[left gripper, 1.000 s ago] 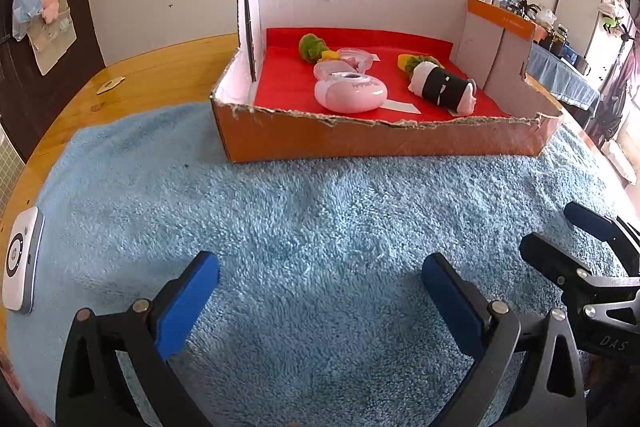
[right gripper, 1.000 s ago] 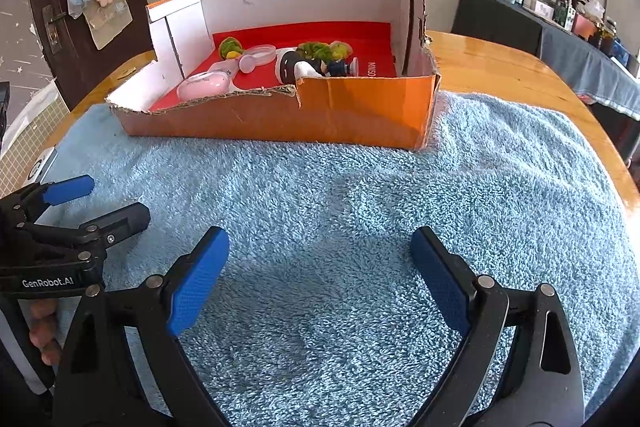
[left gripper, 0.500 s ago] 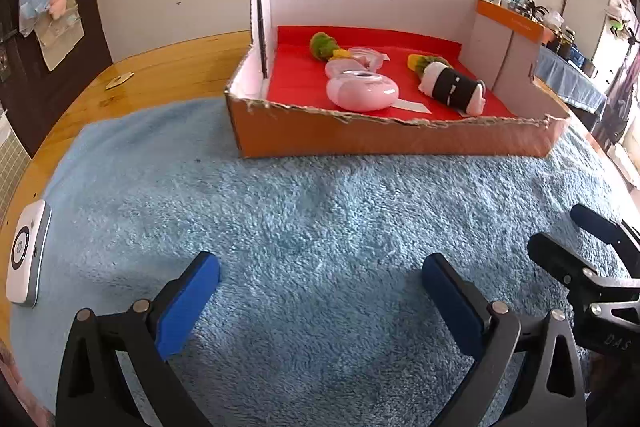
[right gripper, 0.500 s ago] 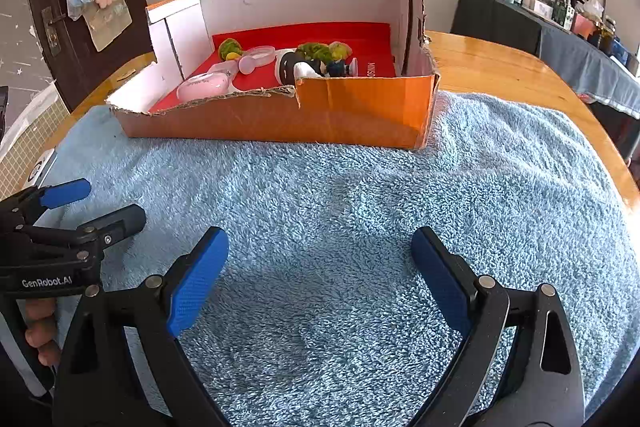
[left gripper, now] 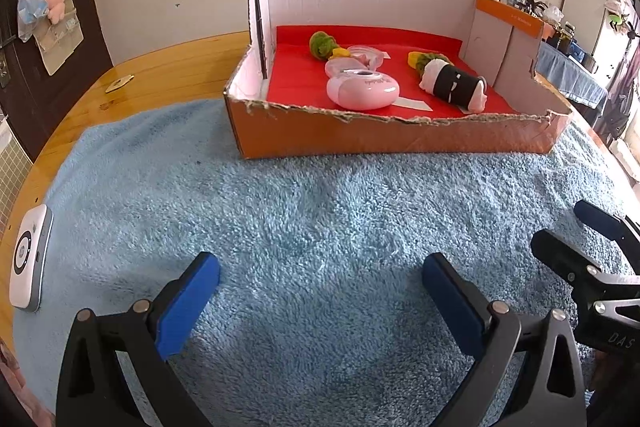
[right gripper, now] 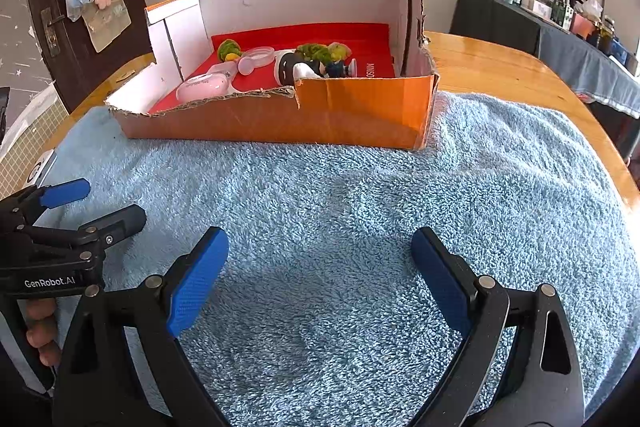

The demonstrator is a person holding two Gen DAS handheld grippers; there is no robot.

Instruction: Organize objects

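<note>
while both grippers hang low over the fluffy light-blue towel (left gripper: 320,211) that covers the round wooden table (left gripper: 160,71), neither one holds anything. the left gripper (left gripper: 320,291) fills the bottom of its own view with its blue-padded jaws spread wide, nothing between them but towel; it also shows at the lower left of the right wrist view, gripped by a person's hand (right gripper: 40,327). the right gripper (right gripper: 320,267) likewise has its jaws wide apart over bare towel, and its black tips poke in at the lower right edge of the left wrist view. the orange cardboard box with a red floor and torn front edge (left gripper: 400,139) sits at the upper centre of both frames, resting on the far part of the towel. inside it lie a pink oval plastic case (left gripper: 362,91), a clear pink round lid (left gripper: 366,54) behind it, a green and yellow plush toy (left gripper: 322,45) toward the back, and a white-and-black rolled plush (left gripper: 454,85) on the right of the left wrist view. a small white device with a round dial (left gripper: 26,259) lies at the towel's left edge.
</note>
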